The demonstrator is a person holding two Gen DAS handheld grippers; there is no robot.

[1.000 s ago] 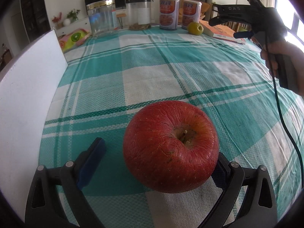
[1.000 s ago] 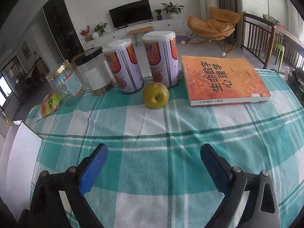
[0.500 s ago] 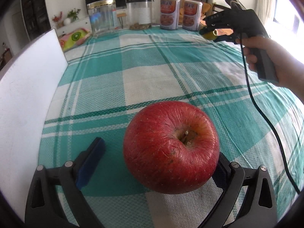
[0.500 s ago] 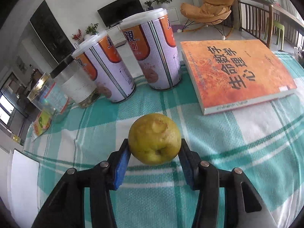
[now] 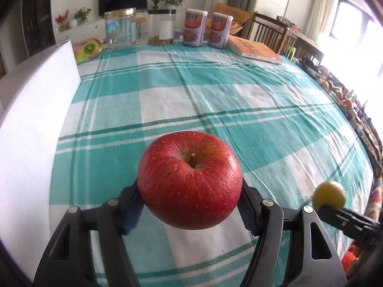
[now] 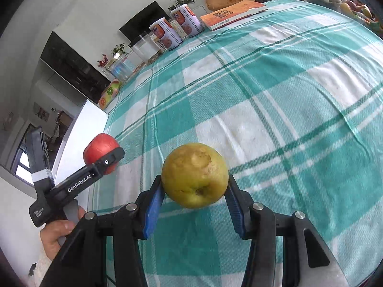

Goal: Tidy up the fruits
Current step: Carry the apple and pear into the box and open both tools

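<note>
A big red apple [image 5: 190, 179] sits between the blue pads of my left gripper [image 5: 189, 198], whose jaws are closing and press on both its sides; it hangs just above the checked cloth [image 5: 215, 95]. In the right wrist view the same apple [image 6: 99, 147] shows at the left in that gripper [image 6: 107, 160], held by a person's hand [image 6: 57, 234]. My right gripper [image 6: 195, 191] is shut on a yellow-green fruit [image 6: 195, 174], lifted above the cloth. That fruit [image 5: 329, 197] also appears low on the right of the left wrist view.
A white board [image 5: 31, 129] stands along the table's left edge. At the far end stand two clear jars [image 5: 121, 27], two printed cans [image 5: 194, 27], an orange book [image 5: 256, 50] and a fruit-print pouch [image 5: 87, 49]. Small items [image 5: 347, 102] line the right edge.
The left jaws closed onto the red apple and raised it slightly. The right gripper took the yellow-green fruit beside the cans and carried it to the near side, next to the left gripper.
</note>
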